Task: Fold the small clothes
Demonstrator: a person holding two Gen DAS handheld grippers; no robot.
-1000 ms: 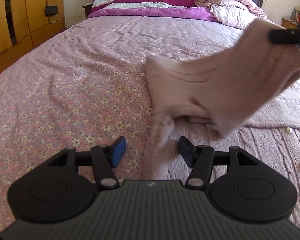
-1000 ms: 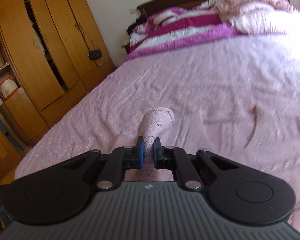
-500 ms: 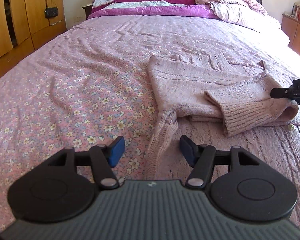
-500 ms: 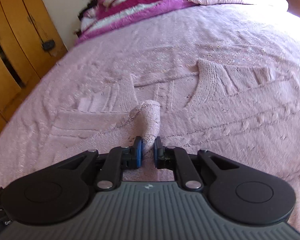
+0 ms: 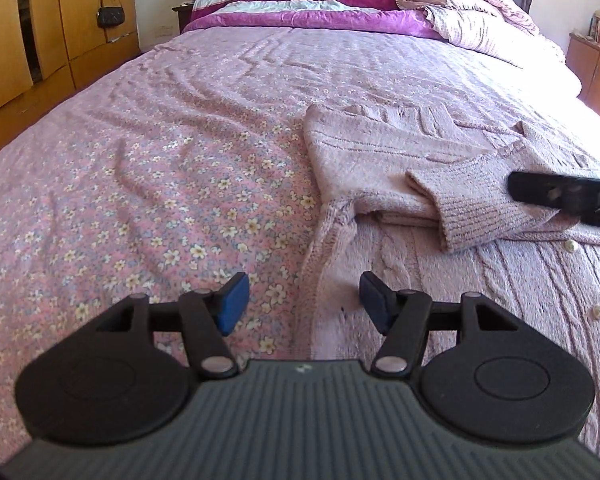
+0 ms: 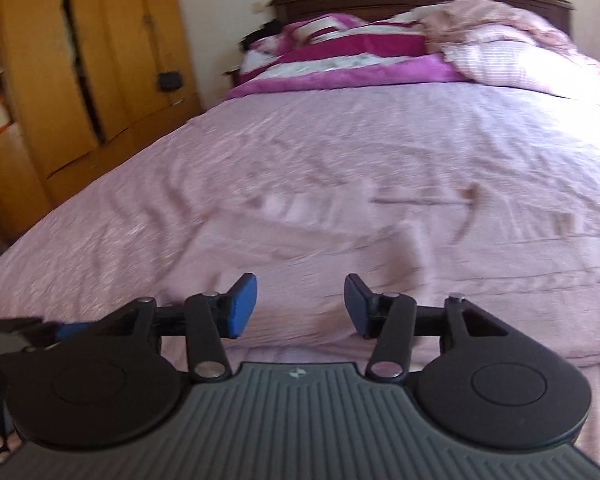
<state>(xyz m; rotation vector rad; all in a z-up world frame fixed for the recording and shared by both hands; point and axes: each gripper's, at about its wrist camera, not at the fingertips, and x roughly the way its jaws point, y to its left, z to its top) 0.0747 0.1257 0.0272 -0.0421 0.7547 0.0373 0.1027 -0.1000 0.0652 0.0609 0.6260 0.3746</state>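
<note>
A pink knitted cardigan (image 5: pixel 440 264) lies flat on the bed, its left sleeve (image 5: pixel 472 200) folded across the body with the ribbed cuff on top. My left gripper (image 5: pixel 304 304) is open and empty, its jaws straddling the cardigan's left edge just above the fabric. My right gripper (image 6: pixel 300 306) is open and empty above the blurred cardigan (image 6: pixel 340 248). In the left wrist view it shows as a dark blurred bar (image 5: pixel 564 196) beside the folded sleeve.
The bed has a pink floral sheet (image 5: pixel 160 200). A purple and white quilt (image 5: pixel 308 4) and pink bedding are piled at the headboard. Wooden wardrobes (image 5: pixel 40 32) stand on the left and a low cabinet (image 5: pixel 596 68) on the right.
My right gripper carried the sleeve across the cardigan, laid it down, then opened and let it go, pulling back. My left gripper stayed open in place.
</note>
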